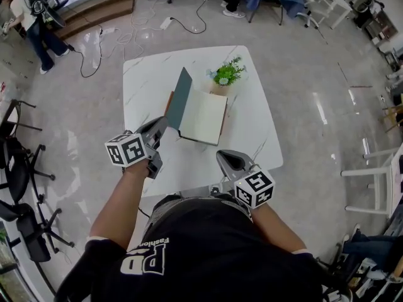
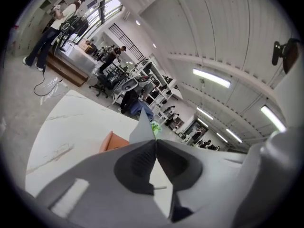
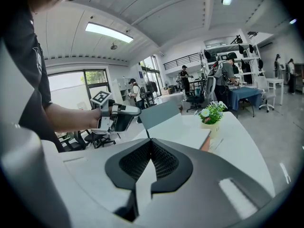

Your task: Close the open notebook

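A white marble-patterned table [image 1: 145, 74] is seen at the centre of the head view, and the notebook [image 1: 203, 115] is found on it just above the middle of the frame, open, with its cream pages turned upward. Its grey-green cover [image 1: 179, 99] is raised steeply at the left side of the pages, and an orange-brown back cover [image 2: 111, 140] is seen beneath, at the centre-left of the left gripper view. The left gripper [image 1: 162, 126] is placed at the near corner of the raised cover, to the left of centre in the head view. In the left gripper view its jaws are seen pressed together, with the cover rising as a grey triangle straight from their tips, so the corner appears to be pinched between them. The right gripper [image 1: 224, 158] is held over the near edge of the table, to the lower right of the notebook and apart from it. In the right gripper view its jaws are seen closed on each other with nothing between them. A small potted plant [image 1: 227, 74] with green leaves and pale flowers is set just beyond the notebook's far right corner. Cables [image 1: 126, 36] are strewn over the floor at the upper left, and dark office chairs [image 1: 25, 225] are seen along the left edge.
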